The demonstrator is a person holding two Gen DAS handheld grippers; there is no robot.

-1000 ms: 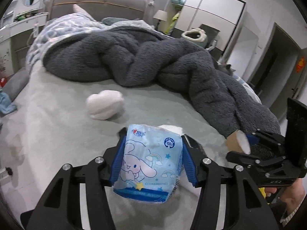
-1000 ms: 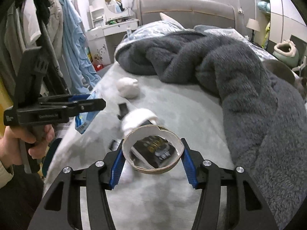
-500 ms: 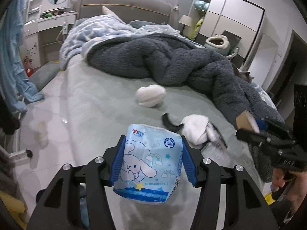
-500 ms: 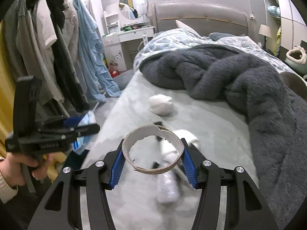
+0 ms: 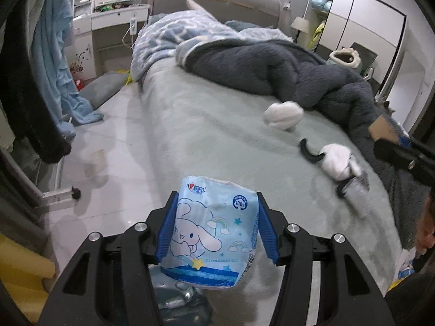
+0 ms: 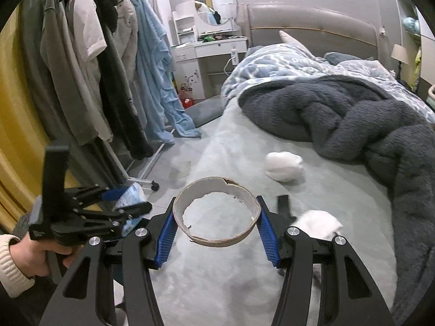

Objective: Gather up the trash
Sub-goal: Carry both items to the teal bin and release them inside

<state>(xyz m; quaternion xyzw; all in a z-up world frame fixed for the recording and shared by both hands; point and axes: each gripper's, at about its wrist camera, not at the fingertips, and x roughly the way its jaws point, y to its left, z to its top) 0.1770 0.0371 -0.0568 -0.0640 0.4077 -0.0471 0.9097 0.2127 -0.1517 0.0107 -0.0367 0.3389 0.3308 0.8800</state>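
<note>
Both claws have swung away from the bed [image 5: 217, 125] toward the floor beside it: the left claw [image 5: 214, 231] stays clamped on the blue tissue packet [image 5: 212, 233], the right claw [image 6: 216, 217] on the cardboard ring [image 6: 216, 214]. Judging by this, drop-off comes next; white wads [image 6: 284, 165] remain on the bed.

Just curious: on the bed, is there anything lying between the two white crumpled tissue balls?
Yes: a small curved black strip lies on the grey bed sheet between the far ball and the near one, clearest in the left wrist view.
</note>
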